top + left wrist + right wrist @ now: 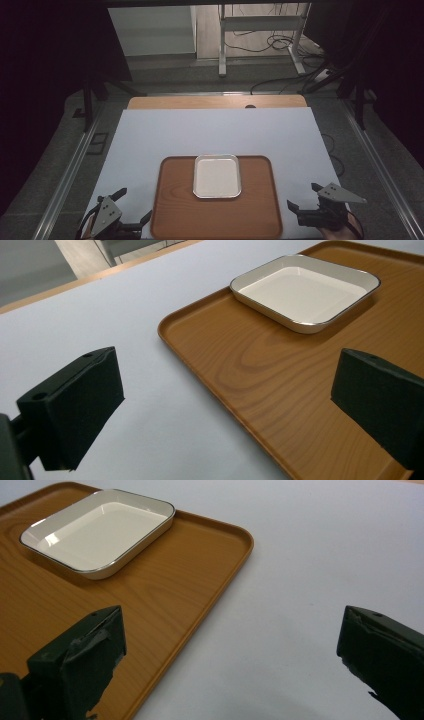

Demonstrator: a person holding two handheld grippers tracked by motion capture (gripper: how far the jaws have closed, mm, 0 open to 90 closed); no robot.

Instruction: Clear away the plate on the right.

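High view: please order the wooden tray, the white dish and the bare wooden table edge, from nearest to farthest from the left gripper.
1. Wooden tray: just right of the left gripper.
2. White dish: on the tray's far half.
3. Bare wooden table edge: at the far side, beyond the pale sheet.

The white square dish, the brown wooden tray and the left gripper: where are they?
White square dish [217,176]: high view, its flat bottom.
Brown wooden tray [175,210]: high view, bare wood left of the dish.
Left gripper [135,207]: high view, between its open fingertips.
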